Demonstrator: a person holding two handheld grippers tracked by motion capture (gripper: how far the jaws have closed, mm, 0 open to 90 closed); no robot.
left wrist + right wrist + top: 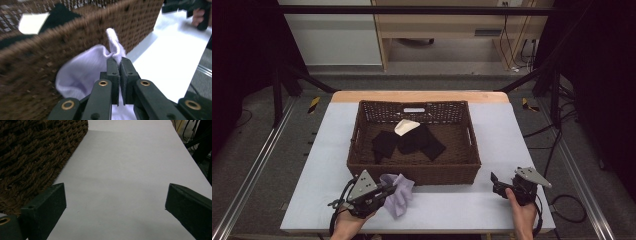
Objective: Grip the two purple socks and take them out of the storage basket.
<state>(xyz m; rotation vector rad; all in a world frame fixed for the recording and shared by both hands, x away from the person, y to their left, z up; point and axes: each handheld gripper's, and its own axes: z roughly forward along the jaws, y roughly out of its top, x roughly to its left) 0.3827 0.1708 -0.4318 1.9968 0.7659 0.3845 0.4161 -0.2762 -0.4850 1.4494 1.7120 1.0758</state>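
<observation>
Just before the basket's [412, 172] near wall, the left tool [388, 190] pinches a lilac sock [399, 195] by one fold, low over the table [452, 205]. Right of the basket, the right tool [496, 184] gapes empty. That thin pinch may slip, or the sock could snag the wicker.

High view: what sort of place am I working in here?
Probably a lab recording station: a white-topped table framed by black struts, loose floor cables, and a wicker basket of cloths as the workpiece.

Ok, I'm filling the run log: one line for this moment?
left gripper: shut on lilac sock, before basket | right gripper: open, holds nothing | basket: black socks, one white
</observation>
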